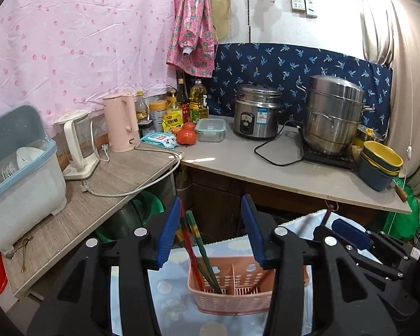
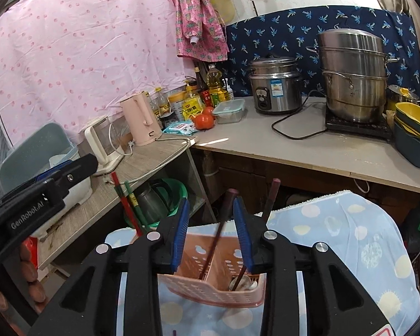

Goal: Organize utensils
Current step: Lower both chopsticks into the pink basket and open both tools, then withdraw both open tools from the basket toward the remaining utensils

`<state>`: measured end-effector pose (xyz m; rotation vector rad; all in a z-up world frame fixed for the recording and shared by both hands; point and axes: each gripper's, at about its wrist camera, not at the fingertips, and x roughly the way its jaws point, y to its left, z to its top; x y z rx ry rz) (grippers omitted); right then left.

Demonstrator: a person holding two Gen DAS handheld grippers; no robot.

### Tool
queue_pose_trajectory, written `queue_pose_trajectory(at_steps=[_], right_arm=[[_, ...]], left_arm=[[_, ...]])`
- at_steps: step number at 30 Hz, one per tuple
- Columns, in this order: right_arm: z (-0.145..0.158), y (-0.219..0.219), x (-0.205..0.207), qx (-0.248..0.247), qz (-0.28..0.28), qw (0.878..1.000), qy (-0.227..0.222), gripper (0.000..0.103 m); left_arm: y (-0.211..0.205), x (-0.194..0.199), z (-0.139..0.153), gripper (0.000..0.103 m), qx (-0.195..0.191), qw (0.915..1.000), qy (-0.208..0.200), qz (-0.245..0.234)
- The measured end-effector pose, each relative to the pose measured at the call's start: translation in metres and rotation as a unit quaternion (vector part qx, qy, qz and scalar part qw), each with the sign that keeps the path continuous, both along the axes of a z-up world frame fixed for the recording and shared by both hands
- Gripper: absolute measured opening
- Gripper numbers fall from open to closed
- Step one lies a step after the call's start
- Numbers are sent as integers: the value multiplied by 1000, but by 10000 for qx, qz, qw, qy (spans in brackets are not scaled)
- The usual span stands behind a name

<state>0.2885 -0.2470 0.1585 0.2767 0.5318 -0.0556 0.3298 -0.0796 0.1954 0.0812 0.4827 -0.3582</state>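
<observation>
A pink slotted utensil basket (image 1: 232, 296) stands on a blue patterned cloth (image 1: 168, 288). Red and green chopsticks (image 1: 191, 232) stand in its left compartment, leaning close to the left pad of my left gripper (image 1: 211, 218), whose jaws stand apart without pressing them. In the right wrist view the basket (image 2: 210, 288) holds a dark chopstick (image 2: 222, 224) that rises between the spread jaws of my right gripper (image 2: 210, 218), untouched by the pads. A second dark chopstick (image 2: 270, 201) leans to the right, above a metal spoon (image 2: 242, 282).
A grey wood-look counter (image 1: 120, 176) carries a dish rack (image 1: 19, 173), a glass kettle (image 1: 78, 145) and a pink kettle (image 1: 121, 123). The pale counter (image 1: 266, 168) holds bottles, tomatoes (image 1: 186, 135), a rice cooker (image 1: 256, 112), a steamer pot (image 1: 333, 114) and stacked bowls (image 1: 380, 165).
</observation>
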Motion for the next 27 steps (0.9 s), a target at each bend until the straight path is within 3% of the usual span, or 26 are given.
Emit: queue_pose_trajectory(at_steps=[19,27], right_arm=[[12,16,-63,-200,138,9997,-92,33],[-4,22,-100,-207,188,9995,125,33]], left_arm=[[-2,-49,-7,44,14,9998,152,-139],[-1,-80,-19,45,57,9993,276,-243]])
